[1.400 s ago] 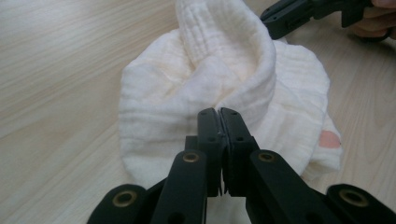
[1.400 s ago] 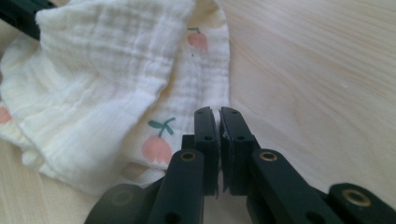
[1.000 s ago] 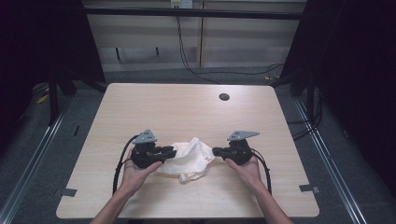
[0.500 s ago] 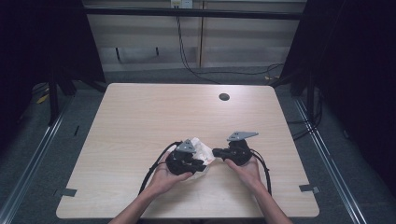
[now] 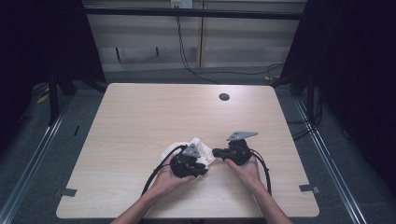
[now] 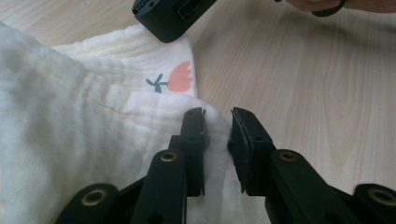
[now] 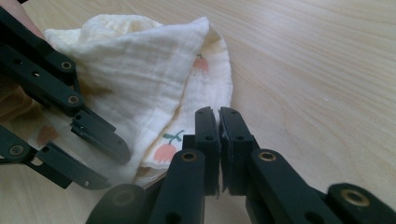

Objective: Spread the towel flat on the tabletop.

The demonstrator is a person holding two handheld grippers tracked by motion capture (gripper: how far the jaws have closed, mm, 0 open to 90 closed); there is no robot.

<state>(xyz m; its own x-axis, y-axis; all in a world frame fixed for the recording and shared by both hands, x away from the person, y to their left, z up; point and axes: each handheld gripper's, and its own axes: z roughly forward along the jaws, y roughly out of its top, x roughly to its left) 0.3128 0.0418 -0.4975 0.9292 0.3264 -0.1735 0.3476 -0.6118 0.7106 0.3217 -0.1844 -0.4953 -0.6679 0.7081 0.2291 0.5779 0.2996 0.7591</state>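
- Cream cloth (image 5: 180, 150) with tulip print, bunched near the front edge of the worktop (image 5: 140, 121), folded over on itself.
- Left hand-held gripper (image 6: 217, 128) parted a little, cloth fold lying between the jaws, apparently just let go or about to pinch.
- Right hand-held gripper (image 7: 218, 122) pressed closed at the printed corner, likely pinning it in place; cloth between the jaws not visible.

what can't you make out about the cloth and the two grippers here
- High view: the left gripper and hand cover much of the cloth; its full shape is hidden.
- Right gripper view: the right gripper has its jaws together; whether cloth is pinched is unclear.
- Left gripper view: the cloth runs off the left edge.
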